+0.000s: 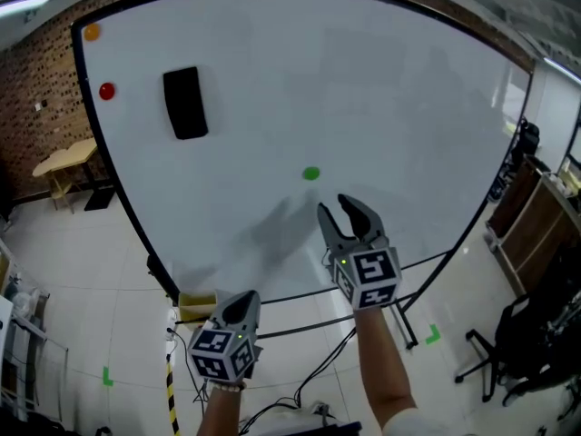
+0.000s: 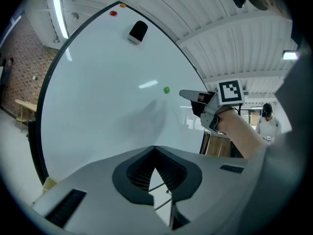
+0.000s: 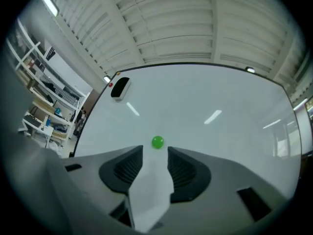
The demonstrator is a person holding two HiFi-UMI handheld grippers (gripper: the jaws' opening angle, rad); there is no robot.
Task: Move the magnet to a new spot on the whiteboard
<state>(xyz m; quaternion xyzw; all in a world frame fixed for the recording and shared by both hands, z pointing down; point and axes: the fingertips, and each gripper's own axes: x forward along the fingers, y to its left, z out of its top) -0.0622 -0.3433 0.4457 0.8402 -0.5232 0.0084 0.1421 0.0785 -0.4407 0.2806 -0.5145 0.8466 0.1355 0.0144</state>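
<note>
Jaws of the right gripper (image 1: 331, 203) are standing spread and empty just short of the small round green magnet (image 1: 311, 173) clinging midway on the glossy white whiteboard (image 1: 363, 80), probably light, hard and slick, best pinched across its rim, while the left gripper (image 1: 243, 299) is hanging pressed shut.

No legible words or numbers; only black-and-white square code patterns on the grey cube (image 1: 366, 273) behind the right claw (image 1: 347, 211) and the matching cube (image 1: 222, 350) behind the left claw (image 1: 243, 300).
</note>
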